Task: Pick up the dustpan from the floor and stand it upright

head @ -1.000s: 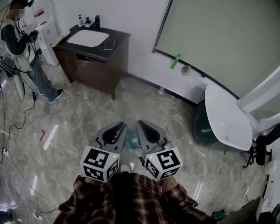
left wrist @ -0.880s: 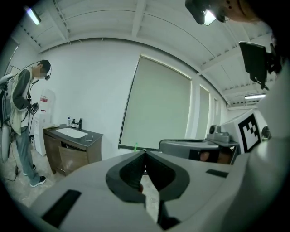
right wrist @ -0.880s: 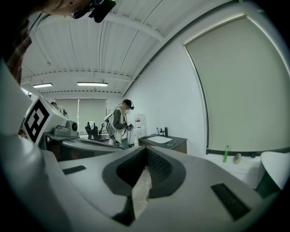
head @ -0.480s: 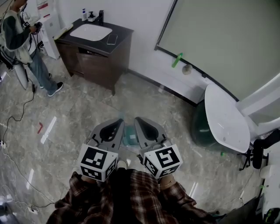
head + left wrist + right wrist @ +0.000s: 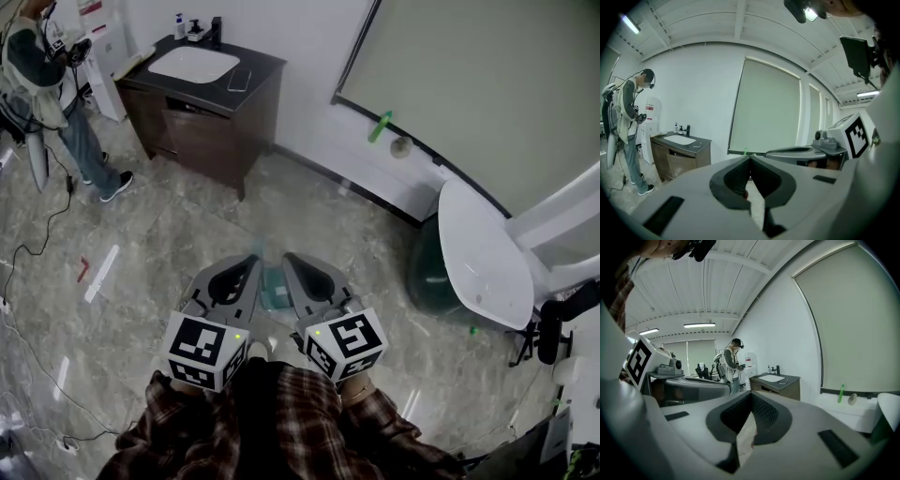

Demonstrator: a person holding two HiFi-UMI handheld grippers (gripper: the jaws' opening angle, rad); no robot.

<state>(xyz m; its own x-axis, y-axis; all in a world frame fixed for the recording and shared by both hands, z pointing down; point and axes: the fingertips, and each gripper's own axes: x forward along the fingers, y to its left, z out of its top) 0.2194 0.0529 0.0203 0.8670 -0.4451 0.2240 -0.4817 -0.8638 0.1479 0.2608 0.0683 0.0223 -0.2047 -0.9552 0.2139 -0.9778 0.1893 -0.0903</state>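
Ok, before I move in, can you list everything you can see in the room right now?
vanity cabinet: one, dark brown with a white basin, far wall, upper left
phone: one, dark, on the vanity top beside the basin
green bottle: one, on the ledge under the blind
table: one, white, right side
bin: one, dark green, by the table's edge
cables: several, dark, floor at left
teal object: one, on the floor between the grippers, mostly hidden; perhaps the dustpan
bystander: one, upper left
left gripper: grey, shut, empty
right gripper: grey, shut, empty
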